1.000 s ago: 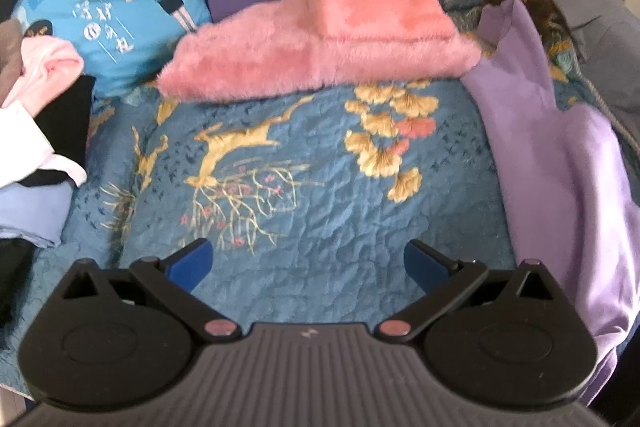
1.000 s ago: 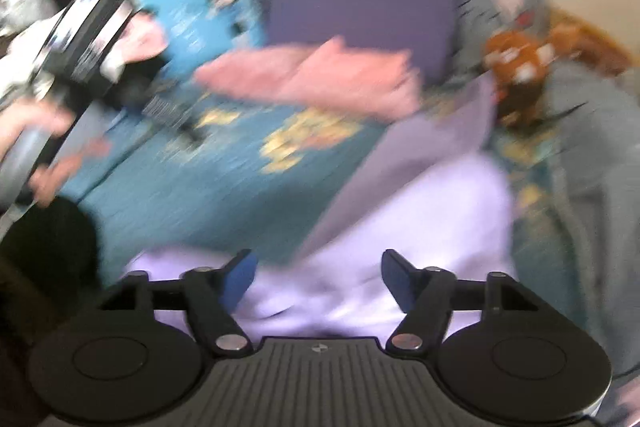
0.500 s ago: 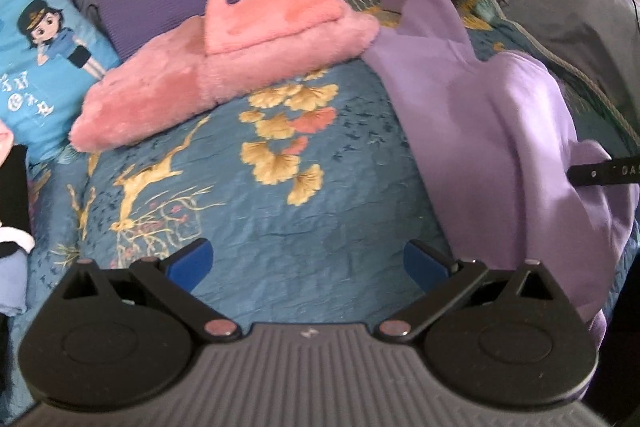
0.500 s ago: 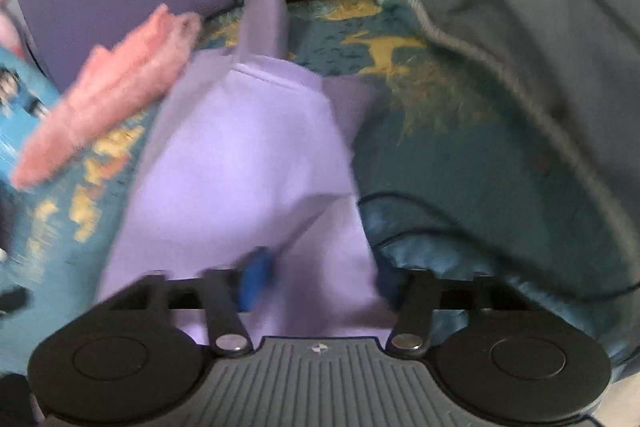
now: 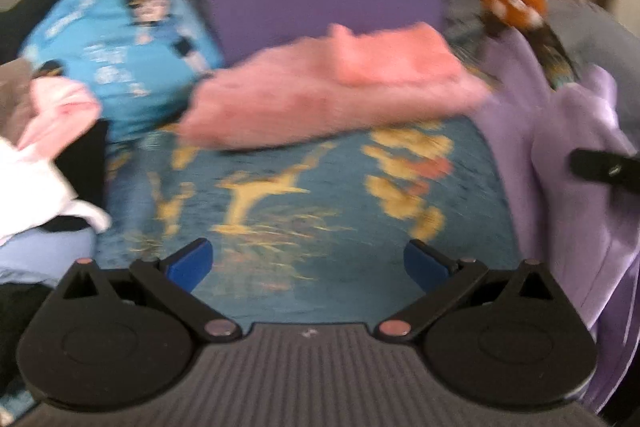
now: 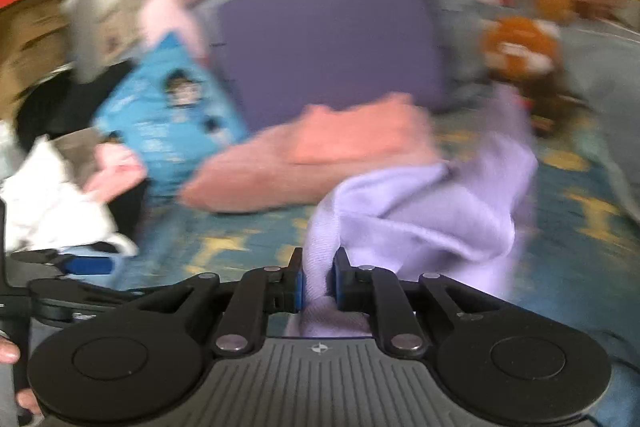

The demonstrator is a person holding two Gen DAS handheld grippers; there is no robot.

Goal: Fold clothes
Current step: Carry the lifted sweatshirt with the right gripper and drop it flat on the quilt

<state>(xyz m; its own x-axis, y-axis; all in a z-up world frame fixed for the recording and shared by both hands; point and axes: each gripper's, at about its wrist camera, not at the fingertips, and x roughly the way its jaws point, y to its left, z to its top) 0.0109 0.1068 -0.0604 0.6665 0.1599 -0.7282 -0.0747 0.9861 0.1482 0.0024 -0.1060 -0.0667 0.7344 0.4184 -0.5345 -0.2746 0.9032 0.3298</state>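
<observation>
Now the right hand-held gripper (image 6: 318, 281) is closing on the lilac garment (image 6: 432, 203) — the left hand-held gripper (image 5: 308, 263) spread, empty.

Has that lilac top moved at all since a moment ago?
Yes. The lilac top, which lay flat beside the pink fluffy pile, is now bunched and lifted toward the camera, an edge pinched in the closing right tool.

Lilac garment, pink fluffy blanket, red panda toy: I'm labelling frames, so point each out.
lilac garment (image 6: 424, 203), right wrist view, bunched middle fold.
pink fluffy blanket (image 5: 340, 95), left wrist view, front layer.
red panda toy (image 5: 514, 1), left wrist view, its face.
</observation>
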